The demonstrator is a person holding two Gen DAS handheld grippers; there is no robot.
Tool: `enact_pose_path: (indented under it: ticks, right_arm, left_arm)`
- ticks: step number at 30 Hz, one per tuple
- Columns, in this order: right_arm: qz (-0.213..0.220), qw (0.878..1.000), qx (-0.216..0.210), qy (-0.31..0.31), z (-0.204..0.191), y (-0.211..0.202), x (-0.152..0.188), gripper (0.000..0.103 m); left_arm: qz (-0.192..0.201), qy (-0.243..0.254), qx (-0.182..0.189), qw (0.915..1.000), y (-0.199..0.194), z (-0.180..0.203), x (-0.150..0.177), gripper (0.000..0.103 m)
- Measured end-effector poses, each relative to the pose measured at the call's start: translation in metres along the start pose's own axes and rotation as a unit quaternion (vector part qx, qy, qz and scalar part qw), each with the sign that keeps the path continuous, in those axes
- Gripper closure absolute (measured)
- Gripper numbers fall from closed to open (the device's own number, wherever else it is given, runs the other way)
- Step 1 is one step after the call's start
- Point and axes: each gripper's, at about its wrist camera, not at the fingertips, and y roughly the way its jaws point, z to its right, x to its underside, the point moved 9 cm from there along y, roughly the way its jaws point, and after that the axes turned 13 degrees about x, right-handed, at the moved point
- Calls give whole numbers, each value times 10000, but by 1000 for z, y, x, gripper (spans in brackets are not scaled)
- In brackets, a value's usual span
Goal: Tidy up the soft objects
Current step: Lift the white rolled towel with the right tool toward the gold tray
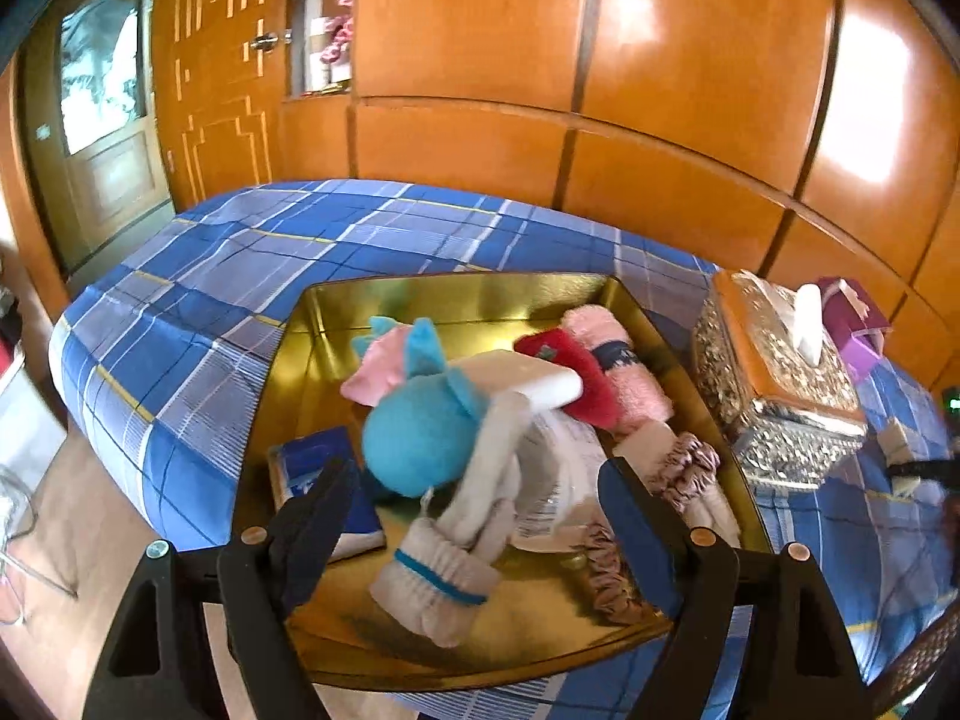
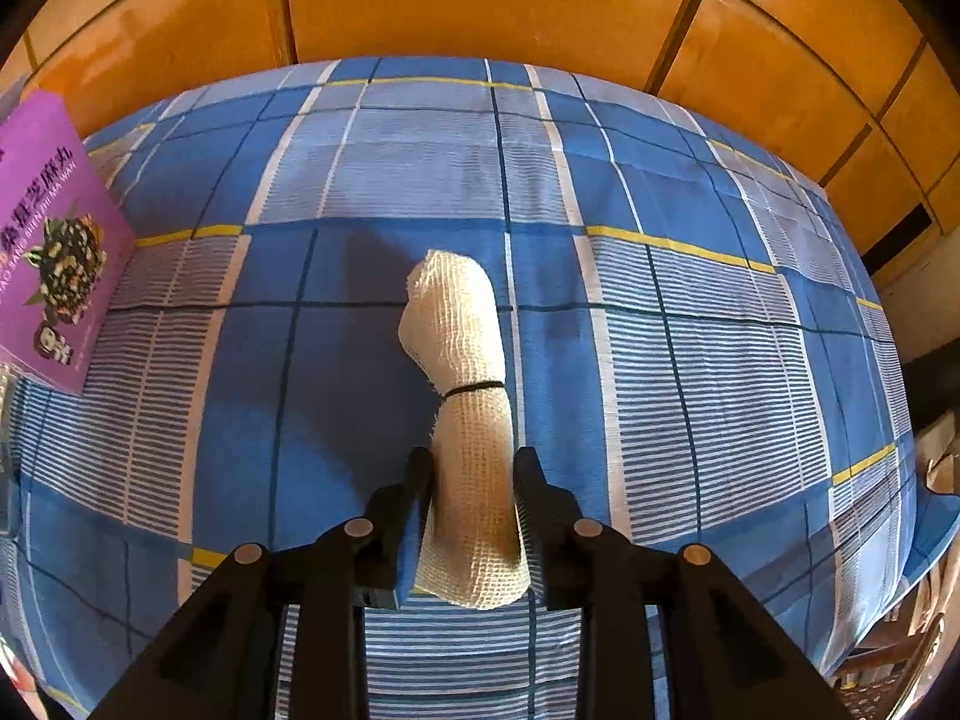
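Note:
In the left wrist view a gold tray [image 1: 480,294] sits on the blue plaid bed. It holds a blue plush toy [image 1: 414,438], a white sock with a blue band [image 1: 444,570], a red item [image 1: 570,372], a pink rolled cloth [image 1: 624,360], a mauve scrunchie [image 1: 690,468] and a blue packet [image 1: 312,462]. My left gripper [image 1: 480,516] is open above the tray, its jaws either side of the toy and sock. In the right wrist view my right gripper [image 2: 474,462] is shut on a rolled cream waffle cloth [image 2: 462,348] tied with a black band, above the bed.
An ornate tissue box [image 1: 774,372] stands right of the tray, with a purple box [image 1: 852,324] behind it. The purple box also shows at the left of the right wrist view [image 2: 54,240]. Orange wooden wardrobe panels [image 1: 600,90] back the bed. The bed edge drops to the floor at left.

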Motion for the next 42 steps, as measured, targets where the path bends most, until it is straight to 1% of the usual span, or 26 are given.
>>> enact_pose_path:
  ticks: [4,8,9,10,11,14,22,27,31,34,36,39,41,42]
  right_arm:
    - [154,9997,-63,155,4,-7,-4,76]
    - [196,9996,-36,210,6,-9,-6,76]
    - [234,9995,-36,187,5,-11,-6,79]
    - [277,9995,-8,146,4,-12,-6,85]
    - [325,9994,67,87,4,-13,-7,86]
    - [317,9994,111,30,3,-13,-7,88]
    - [283,9996,91,4,3,-13,-7,88]
    - [248,9996,17,105,3,-13,-7,88]
    - [190,9994,-94,257,4,-11,-7,88]
    - [27,9983,-253,515,11,-9,-9,88]
    - [-69,9983,-101,577,18,-10,-18,88]
    - [-40,9978,61,660,28,-23,-48,88]
    - [126,9975,158,681,31,-43,-76,88]
    - [293,9971,213,666,30,-59,-94,88]
  left_arm:
    - [-88,120,69,9999,4,12,4,20]
    - [-151,234,143,9995,7,24,8,20]
    - [-172,278,159,9993,8,28,9,20]
    - [-189,304,174,9992,9,30,10,20]
    - [-213,335,197,9990,10,34,11,20]
    - [-268,413,224,9985,12,42,13,20]
    - [-415,652,241,9967,19,59,18,20]
    - [-421,839,253,9953,20,68,18,20]
    - [-417,893,302,9947,19,70,17,20]
    - [-428,855,356,9948,18,67,16,20]
    - [-402,841,363,9950,16,63,15,20]
    - [-368,777,384,9956,13,55,12,20]
    - [-331,733,366,9961,10,48,11,20]
    - [-312,693,345,9965,8,44,10,20]
